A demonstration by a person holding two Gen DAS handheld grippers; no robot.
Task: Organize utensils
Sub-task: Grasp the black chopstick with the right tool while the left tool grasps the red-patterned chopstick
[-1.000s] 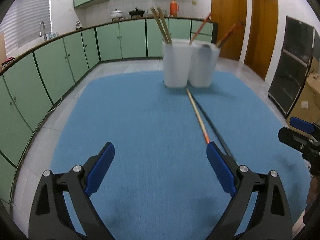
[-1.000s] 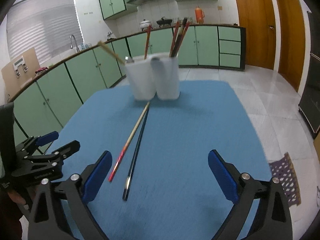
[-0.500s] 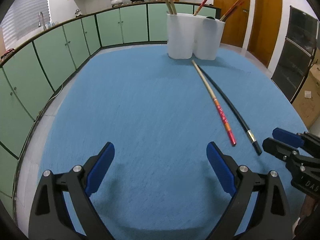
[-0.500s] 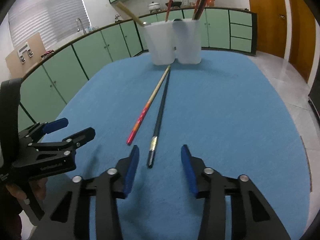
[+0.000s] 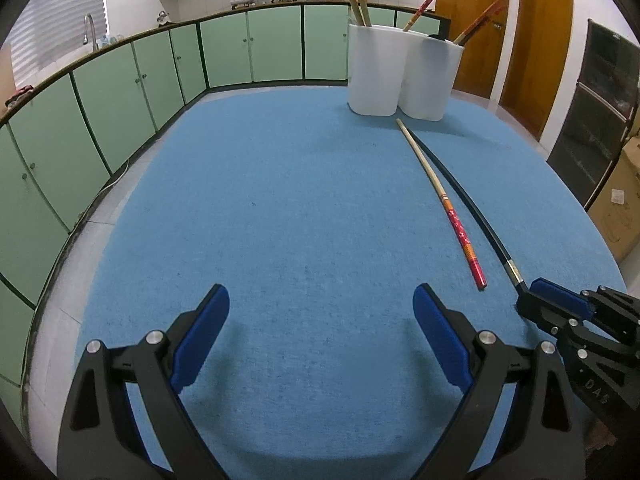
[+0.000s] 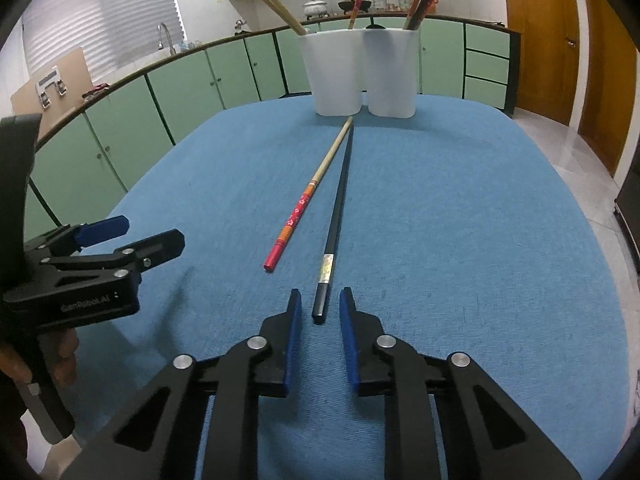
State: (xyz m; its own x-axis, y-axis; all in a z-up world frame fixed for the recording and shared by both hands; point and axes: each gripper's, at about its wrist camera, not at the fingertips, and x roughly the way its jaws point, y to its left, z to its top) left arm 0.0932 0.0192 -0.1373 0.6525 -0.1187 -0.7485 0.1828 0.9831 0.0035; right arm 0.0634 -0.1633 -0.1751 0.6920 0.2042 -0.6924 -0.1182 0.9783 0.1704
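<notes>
Closing the right gripper (image 6: 320, 312) around the near end of the black chopstick (image 6: 338, 204), pads not yet pressing, a sliver of gap showing on either side. Lying flat on the blue cloth (image 6: 460, 220), tip pointing toward the two white holders (image 6: 362, 72) at the far edge, with the red chopstick (image 6: 304, 204) just beside it on the left, the two nearly touching at their far tips. Hovering the left gripper (image 5: 320, 340) wide open and empty over bare cloth. Working the pick-up step, by the look of it. Next, probably finishing the pinch squarely, lifting without dragging the red one, then tilting upright for dropping into a holder among the chopsticks already standing there.
</notes>
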